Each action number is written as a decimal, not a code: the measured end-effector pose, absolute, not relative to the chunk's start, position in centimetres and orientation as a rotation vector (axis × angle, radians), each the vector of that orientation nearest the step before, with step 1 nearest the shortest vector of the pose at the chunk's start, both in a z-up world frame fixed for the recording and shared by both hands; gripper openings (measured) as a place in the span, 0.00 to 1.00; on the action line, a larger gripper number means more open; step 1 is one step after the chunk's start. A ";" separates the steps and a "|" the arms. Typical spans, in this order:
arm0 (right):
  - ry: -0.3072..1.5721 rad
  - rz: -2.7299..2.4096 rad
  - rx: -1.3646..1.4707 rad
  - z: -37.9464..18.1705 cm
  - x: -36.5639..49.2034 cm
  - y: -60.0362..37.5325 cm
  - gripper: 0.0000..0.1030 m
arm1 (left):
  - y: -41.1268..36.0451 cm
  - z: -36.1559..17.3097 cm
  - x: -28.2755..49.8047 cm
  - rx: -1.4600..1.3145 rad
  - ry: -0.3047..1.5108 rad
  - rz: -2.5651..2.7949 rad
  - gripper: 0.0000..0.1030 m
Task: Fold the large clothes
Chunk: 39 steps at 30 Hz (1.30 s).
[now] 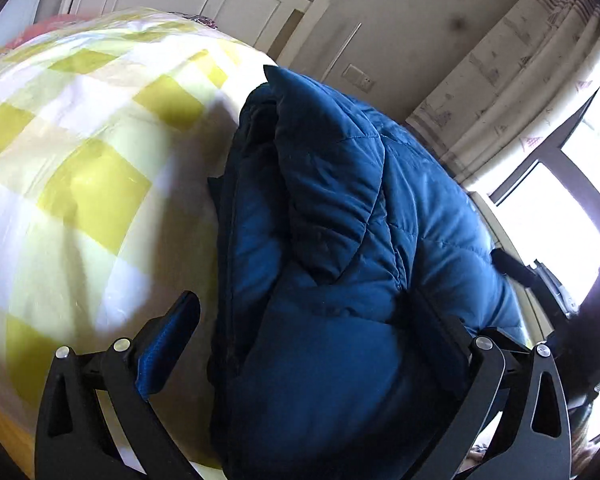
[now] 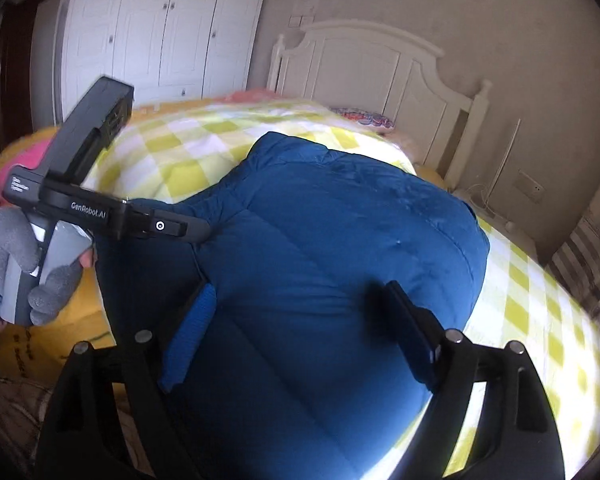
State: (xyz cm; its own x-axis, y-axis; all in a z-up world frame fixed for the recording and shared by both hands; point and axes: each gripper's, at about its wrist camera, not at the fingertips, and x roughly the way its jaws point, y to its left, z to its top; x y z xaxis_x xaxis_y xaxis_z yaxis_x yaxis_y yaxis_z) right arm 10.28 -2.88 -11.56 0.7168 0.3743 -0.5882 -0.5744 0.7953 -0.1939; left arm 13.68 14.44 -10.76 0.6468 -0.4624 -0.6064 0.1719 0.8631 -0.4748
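Both tools, left [image 1: 312, 344] and right [image 2: 300, 332], gape wide, gripping nothing, over the bulky blue quilted jacket [image 2: 332, 248] bundled on the yellow-checked bed [image 2: 172, 152]; released, its puffy folds may spring apart.

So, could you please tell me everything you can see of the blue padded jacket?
The blue padded jacket is a deep blue, quilted, puffy garment, seemingly smooth synthetic fabric. It lies bunched and partly folded on the yellow-and-white checked bedspread, one stitched flap standing up. The left hand-held gripper and the right hand-held gripper each straddle it, jaws open.
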 end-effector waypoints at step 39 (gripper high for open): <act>0.637 0.568 0.350 -10.9 14.0 -15.6 0.59 | 8.6 -8.2 15.2 -0.579 0.809 -0.833 0.82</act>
State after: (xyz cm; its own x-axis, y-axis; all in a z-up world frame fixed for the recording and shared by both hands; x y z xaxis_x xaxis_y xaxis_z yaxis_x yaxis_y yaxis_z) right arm 13.99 -15.58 -10.90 0.6609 0.5946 -0.4579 -0.3867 0.7927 0.4712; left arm 15.17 8.62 -8.15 0.4152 -0.8214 -0.3911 0.4153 0.5536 -0.7218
